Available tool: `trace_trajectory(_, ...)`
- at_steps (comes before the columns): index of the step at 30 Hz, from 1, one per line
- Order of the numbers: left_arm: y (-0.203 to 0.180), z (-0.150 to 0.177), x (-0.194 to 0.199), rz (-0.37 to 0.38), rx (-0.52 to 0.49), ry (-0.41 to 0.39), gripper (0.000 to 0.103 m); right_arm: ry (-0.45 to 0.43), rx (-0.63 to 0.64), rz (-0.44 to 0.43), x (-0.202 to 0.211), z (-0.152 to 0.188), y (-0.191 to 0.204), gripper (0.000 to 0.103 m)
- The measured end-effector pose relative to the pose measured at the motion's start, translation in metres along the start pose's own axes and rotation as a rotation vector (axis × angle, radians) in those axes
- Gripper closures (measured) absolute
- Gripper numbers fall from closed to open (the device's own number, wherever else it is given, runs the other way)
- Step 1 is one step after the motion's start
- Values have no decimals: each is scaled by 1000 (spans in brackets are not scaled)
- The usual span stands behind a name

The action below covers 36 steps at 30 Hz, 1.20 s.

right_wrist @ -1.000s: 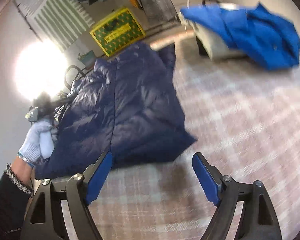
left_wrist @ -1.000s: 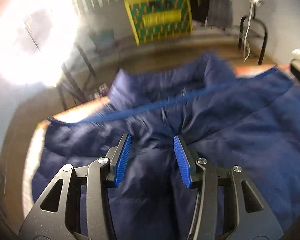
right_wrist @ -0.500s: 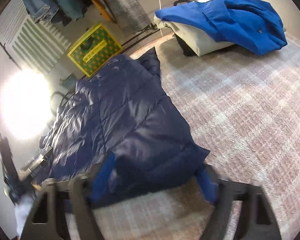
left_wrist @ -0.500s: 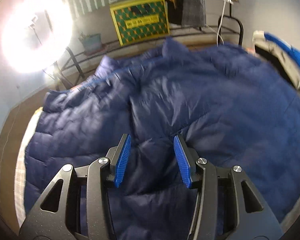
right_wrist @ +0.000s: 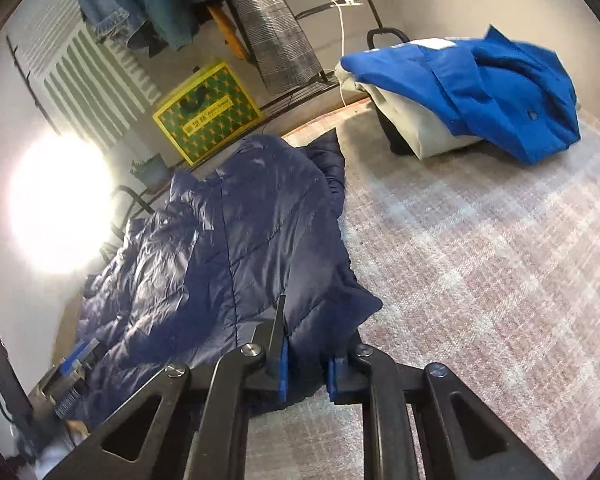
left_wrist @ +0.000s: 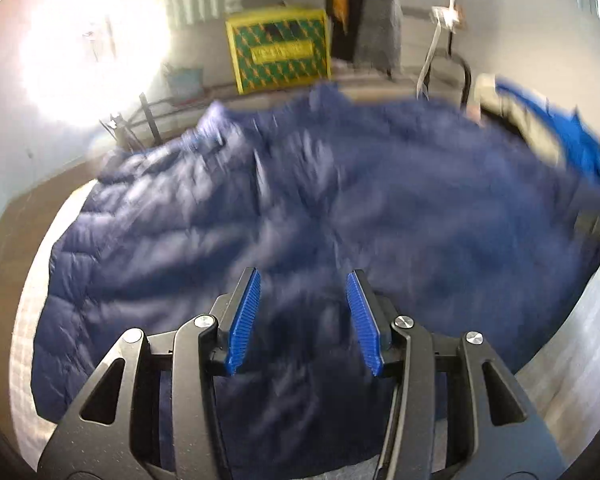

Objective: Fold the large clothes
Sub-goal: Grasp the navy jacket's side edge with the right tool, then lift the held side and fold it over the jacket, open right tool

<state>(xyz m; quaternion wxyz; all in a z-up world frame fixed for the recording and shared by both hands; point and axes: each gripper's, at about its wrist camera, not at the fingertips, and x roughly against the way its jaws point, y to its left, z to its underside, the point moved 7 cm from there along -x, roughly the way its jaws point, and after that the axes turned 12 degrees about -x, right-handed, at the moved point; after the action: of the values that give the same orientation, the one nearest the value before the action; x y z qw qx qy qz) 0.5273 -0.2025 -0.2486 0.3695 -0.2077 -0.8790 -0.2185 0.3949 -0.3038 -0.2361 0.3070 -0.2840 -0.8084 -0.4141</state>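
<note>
The jacket [right_wrist: 236, 264] is a navy quilted puffer, shiny, with stitched channels and many creases. It lies spread on a plaid cloth [right_wrist: 480, 264], reaching from near the right tongs [right_wrist: 306, 372] away to the far left, where a collar or sleeve end sticks up. In the left view the jacket [left_wrist: 300, 220] is blurred and fills most of the frame.

The right tongs are closing on the jacket's near hem, and fabric is pinched between the blue pads [right_wrist: 282, 368]. The left tongs [left_wrist: 304, 320] hang half apart over the jacket with nothing gripped.

A yellow box [right_wrist: 206, 114] at the far wall carries printed writing, too small to read. A blue garment [right_wrist: 488, 92] lies on a pale pile at far right.

A second ago the right tongs stood wide apart short of the hem. The left view then showed a raised blue edge across the jacket; now the jacket lies flatter.
</note>
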Motion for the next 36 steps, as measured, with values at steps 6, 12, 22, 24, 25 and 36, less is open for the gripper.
trace_trajectory(6, 0, 9, -12, 34, 40, 17, 56, -78, 117, 0, 24, -10, 36, 95)
trace_trajectory(12, 20, 21, 9, 100, 179, -18, 56, -169, 297, -1, 52, -13, 91, 96)
trace_trajectory(22, 129, 86, 85, 117, 478, -103, 56, -205, 502, -47, 58, 5, 173, 96)
trace_trajectory(24, 160, 109, 102, 90, 550, -125, 56, -210, 554, -61, 57, 15, 194, 96)
trace_trajectory(25, 168, 116, 107, 80, 568, -129, 56, -208, 576, -70, 56, 20, 203, 96)
trace_trajectory(36, 247, 211, 146, -42, 694, -111, 56, -144, 747, -156, 23, 94, 299, 96)
